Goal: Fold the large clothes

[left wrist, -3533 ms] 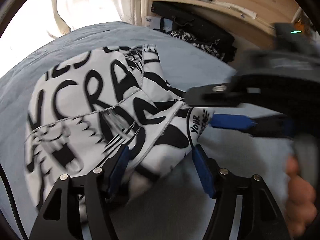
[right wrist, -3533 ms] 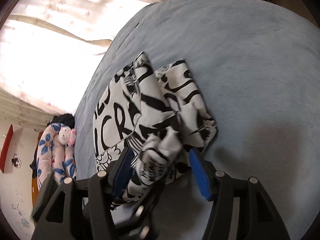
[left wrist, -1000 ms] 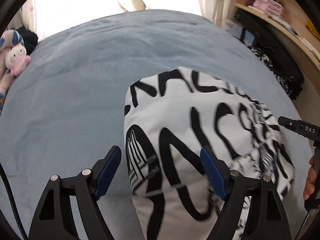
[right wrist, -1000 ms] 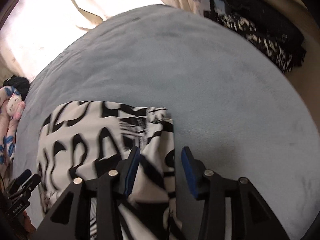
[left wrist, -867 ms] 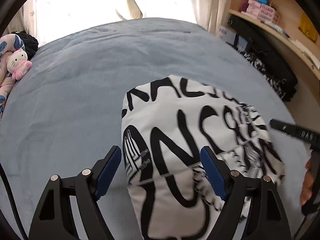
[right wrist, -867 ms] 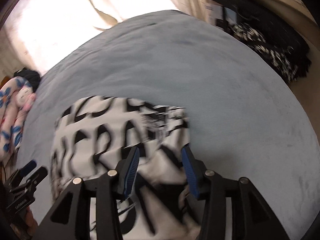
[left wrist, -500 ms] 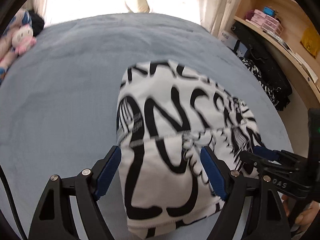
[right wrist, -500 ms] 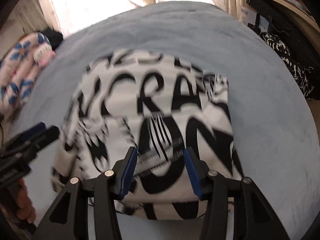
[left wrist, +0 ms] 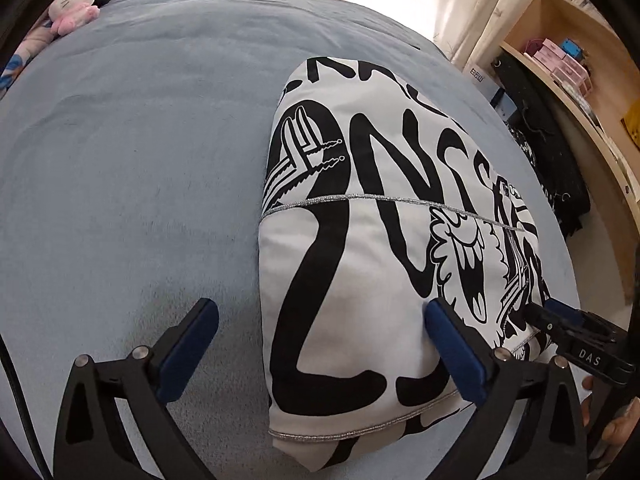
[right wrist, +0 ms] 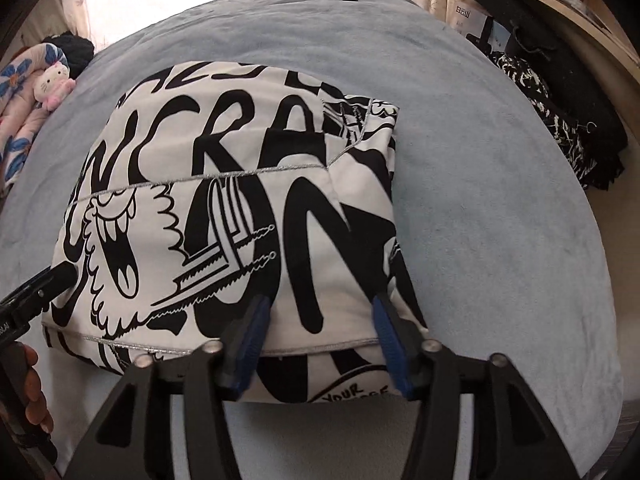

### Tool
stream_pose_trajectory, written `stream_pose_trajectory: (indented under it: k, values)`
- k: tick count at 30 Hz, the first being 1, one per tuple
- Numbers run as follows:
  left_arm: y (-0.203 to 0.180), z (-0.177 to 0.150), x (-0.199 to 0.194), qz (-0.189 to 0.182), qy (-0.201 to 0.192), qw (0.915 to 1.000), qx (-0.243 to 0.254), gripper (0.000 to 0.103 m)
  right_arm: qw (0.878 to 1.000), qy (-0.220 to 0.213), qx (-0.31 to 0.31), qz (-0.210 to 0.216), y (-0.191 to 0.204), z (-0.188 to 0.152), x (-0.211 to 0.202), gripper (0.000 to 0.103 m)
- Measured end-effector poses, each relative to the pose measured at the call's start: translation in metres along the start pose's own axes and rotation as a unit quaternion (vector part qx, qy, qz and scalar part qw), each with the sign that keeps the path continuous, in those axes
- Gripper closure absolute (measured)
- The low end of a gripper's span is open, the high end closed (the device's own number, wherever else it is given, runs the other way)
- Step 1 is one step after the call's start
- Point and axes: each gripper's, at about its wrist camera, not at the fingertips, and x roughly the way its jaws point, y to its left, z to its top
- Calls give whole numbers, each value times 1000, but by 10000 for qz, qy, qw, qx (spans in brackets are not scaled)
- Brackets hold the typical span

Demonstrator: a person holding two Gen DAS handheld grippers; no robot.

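A white garment with bold black lettering (left wrist: 380, 240) lies folded into a thick rectangle on the blue-grey bed cover (left wrist: 140, 160). My left gripper (left wrist: 320, 340) hangs over its near left edge with jaws opening wide. One blue pad rests over the cloth, the other over bare cover, and nothing is gripped. My right gripper (right wrist: 320, 340) sits low over the garment (right wrist: 240, 200) at its near hem. Its jaws are opening, and flat cloth lies between the pads without being pinched. Each gripper's black tip shows at the other view's edge.
A pink plush toy (left wrist: 76, 4) lies at the far left of the bed. Dark bags and patterned clothes (right wrist: 560, 92) are piled past the bed's right edge under a wooden shelf (left wrist: 560, 56). Bright curtains hang behind. A hand (right wrist: 32, 392) shows lower left.
Both grippers have sunk closer to the garment and their jaws have widened. The garment, bunched and lifted earlier, now lies flat as a folded rectangle.
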Motion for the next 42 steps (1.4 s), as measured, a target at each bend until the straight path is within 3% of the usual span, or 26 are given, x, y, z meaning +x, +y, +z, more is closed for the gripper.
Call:
stream_pose_trajectory:
  k: [2,5,10,16,24,33,38,42]
  values:
    - [0,0,1,-12,68,10000,28,1,10000,27,-54,-4,7,1,3,25]
    - [-2,2,3,-19,150,9999,44,1,9997,247,0,-45,11,0,12,0]
    - [-3,0,3,-56,249,9996,72,1,9981,365,387,317,-3,-1,18,0]
    - [-7,-4,-3,-53,314,9993,197,1,9977,553,357,165,-6,-1,13,0]
    - [-16,-6,-35,-108,605,9959,668,1,9941,784,698,273,-21,-14,-20,0]
    - [-12,27,-110,-381,447,9961,657,1,9947,118,877,528,-50,-13,-109,0]
    - [-17,56,-133,-435,298,9965,651,1,9957,-354,667,544,-49,20,-134,0]
    - [-23,74,-131,-500,198,9965,640,1,9967,-517,421,465,-52,42,-131,0]
